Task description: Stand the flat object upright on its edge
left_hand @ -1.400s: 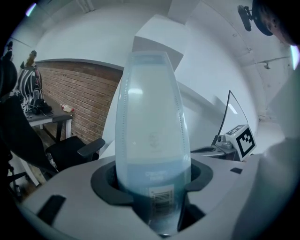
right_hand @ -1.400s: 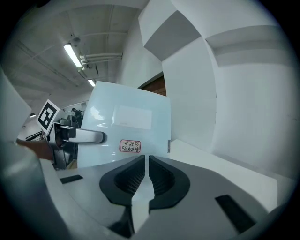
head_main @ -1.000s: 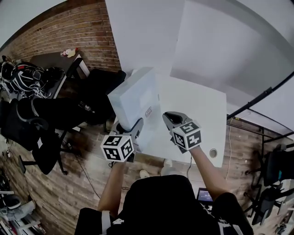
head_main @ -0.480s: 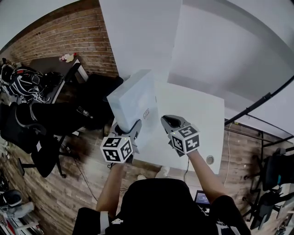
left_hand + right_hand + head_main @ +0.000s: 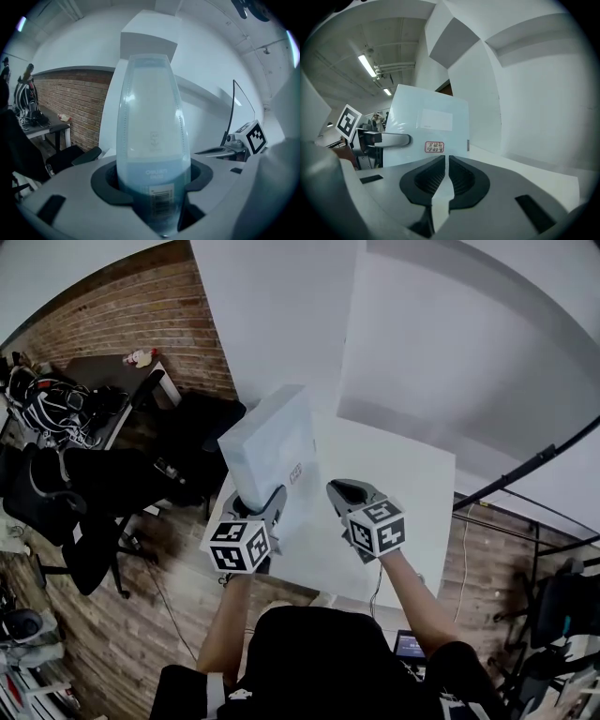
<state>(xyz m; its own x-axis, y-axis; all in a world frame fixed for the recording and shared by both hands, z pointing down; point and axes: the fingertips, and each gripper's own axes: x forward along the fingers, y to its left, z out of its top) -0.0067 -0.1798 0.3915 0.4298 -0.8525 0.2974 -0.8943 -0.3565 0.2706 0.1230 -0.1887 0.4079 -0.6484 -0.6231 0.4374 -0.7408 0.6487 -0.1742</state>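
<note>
Flat package on edge: a pale blue wrapped flat package (image 5: 272, 439) is standing on its long edge at the left side of the white counter (image 5: 398, 488).
The left tool (image 5: 262, 504) is clamping the package's near narrow end, jaws wide around it. The right tool (image 5: 339, 491) is hovering beside its broad face, jaws nearly together, holding nothing.

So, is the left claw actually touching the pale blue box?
Touching. The left gripper view shows the left claw clamped on the pale blue box, with both jaw pads pressed against its barcoded end.
</note>
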